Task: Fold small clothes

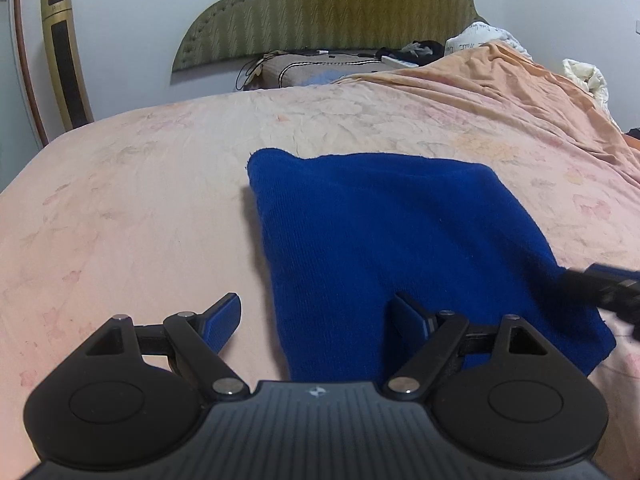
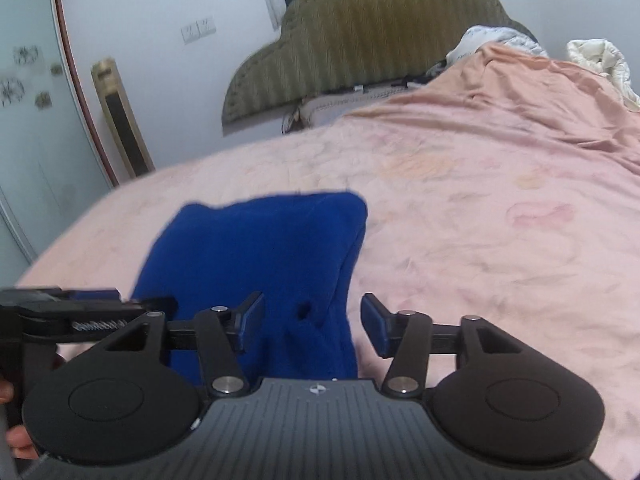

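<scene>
One bed (image 1: 140, 200) fills most of what I see, covered by a pale pink sheet (image 2: 480, 240) with a faint flower print and soft wrinkles. At its far end stands a padded olive headboard (image 1: 332, 8) with a scalloped outline and a ribbed weave, set against a white wall (image 1: 120, 20) with sockets. A tall gold fan (image 1: 66, 56) leans in the left corner. A peach blanket (image 1: 500, 76) is bunched up on the right, with white bedding (image 1: 584, 72) behind it.

On the sheet lies the blue garment (image 1: 380, 232), a thick knit piece folded into a rough rectangle, lying flat in front of both my tools.

My left gripper (image 1: 316, 320) has its jaws spread wide and holds nothing. Its left finger is over bare sheet, its right finger over the near edge of the blue knit; I cannot tell whether that finger touches the cloth.

My right gripper (image 2: 312, 324) has its jaws partly apart and released. The right edge of the garment runs between them, but the pads do not press on it. From the left camera the right tool shows as a dark blur at the garment's right edge.

The pads (image 2: 376, 324) are flat blue blocks on black linkage arms.
</scene>
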